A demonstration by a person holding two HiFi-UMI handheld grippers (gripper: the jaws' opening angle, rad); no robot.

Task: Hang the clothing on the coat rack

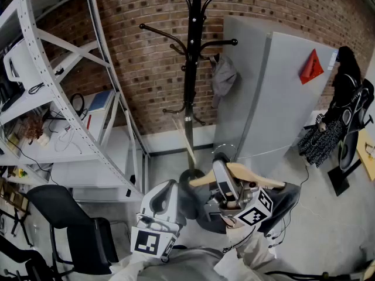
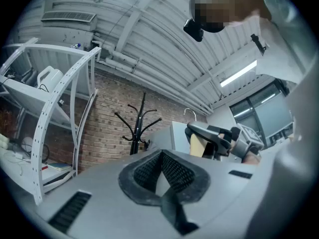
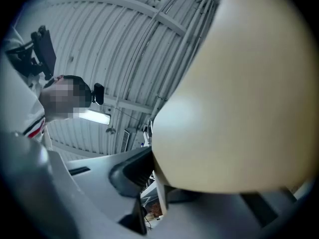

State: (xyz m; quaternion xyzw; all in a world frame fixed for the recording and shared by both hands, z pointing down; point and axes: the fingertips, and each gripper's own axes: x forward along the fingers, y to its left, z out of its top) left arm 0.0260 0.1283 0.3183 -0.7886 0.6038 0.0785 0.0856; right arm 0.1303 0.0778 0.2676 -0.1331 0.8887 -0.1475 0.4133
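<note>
Head view: a red-brown brick wall (image 1: 135,69) is seen across the back, with tall white perforated metal shelving (image 1: 44,81) at the left and a large grey cabinet (image 1: 275,98) at the right. Between them a black metal coat rack (image 1: 191,57) stands upright, and a small grey item (image 1: 224,78) is already hung on one of its right-hand arms.

Well below the arms, near the rack's base, a dark grey garment (image 1: 284,201) is draped on a pale curved wooden hanger (image 1: 246,171). The hanger is clamped near its middle by the right gripper (image 1: 222,177), and in the right gripper view the wood fills the space between the jaws. The left gripper (image 1: 168,191) is held just beside it with its fingers drawn together on nothing.

The garment is judged not yet hung. As the hanger is raised, it could be twisted in the single-point grip by the cloth's weight, or the cloth could slide off a tilted end. The hanger's thin metal hook (image 2: 189,112) could also miss a free arm or snag the grey item.
</note>
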